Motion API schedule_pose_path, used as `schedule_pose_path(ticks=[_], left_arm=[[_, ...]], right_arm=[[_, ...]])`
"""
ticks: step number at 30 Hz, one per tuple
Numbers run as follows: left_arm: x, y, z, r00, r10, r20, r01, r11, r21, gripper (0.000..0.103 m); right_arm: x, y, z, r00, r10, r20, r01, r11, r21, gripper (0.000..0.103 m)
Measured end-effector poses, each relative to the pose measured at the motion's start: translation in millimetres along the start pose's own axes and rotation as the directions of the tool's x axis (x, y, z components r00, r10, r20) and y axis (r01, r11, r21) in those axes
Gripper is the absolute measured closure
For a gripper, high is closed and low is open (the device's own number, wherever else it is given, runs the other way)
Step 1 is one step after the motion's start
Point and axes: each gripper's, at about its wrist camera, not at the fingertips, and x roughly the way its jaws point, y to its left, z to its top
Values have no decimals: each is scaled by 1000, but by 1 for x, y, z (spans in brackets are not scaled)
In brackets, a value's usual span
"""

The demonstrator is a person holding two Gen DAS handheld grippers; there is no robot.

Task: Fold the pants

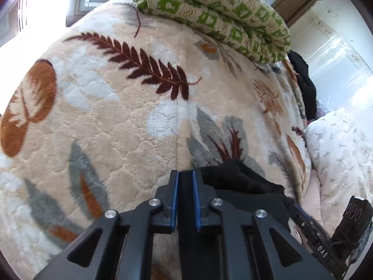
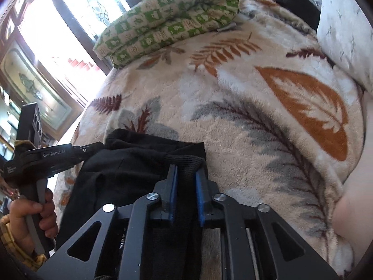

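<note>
The black pants [image 2: 130, 163] lie bunched on a cream leaf-print blanket [image 2: 244, 121]. My right gripper [image 2: 187, 172] is shut on a ribbed black edge of the pants, which runs between its blue pads. My left gripper [image 1: 185, 175] is shut on black cloth of the pants [image 1: 235, 177], which spread to its right. The left gripper also shows in the right wrist view [image 2: 93, 147], at the left edge of the pants, held by a hand [image 2: 35, 214].
A folded green-and-white quilt [image 1: 221, 16] lies at the far edge of the blanket [image 1: 116, 116]. A white pillow [image 1: 340, 149] lies to the right, with a dark garment [image 1: 303, 81] behind it. Windows stand beyond the bed.
</note>
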Motion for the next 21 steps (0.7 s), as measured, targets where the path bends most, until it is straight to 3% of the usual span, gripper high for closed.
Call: schedule_pose_path(ticks=[4,6,8,14,18,21], left_arm=[[-34,-12,-18,999,3,43,-7,995,95,84],[-47,-16,-30,999,-17,47,12,994,110,68],[-57,-21,-44,998,-35,56,28,992,120,60],[-72,-47,-96,994,33,102,-55,973,222,60],[-54,-47,-127,989,117,90,-138,949,284,58],[-49,-40,-127,991,104,89,-124,956,267,53]], right_arm=[[-32,7,-4,999,35,19,-35,999,-16,75],[-43,14,-12,998,50,27,-50,998,-35,75],[-46,23,-20,999,49,17,-48,998,-51,75],[-60,46,-55,999,51,8,-50,994,-93,75],[-42,46,-81,996,-42,-79,31,991,-133,78],[-36,46,-90,996,-68,-53,57,979,-197,78]])
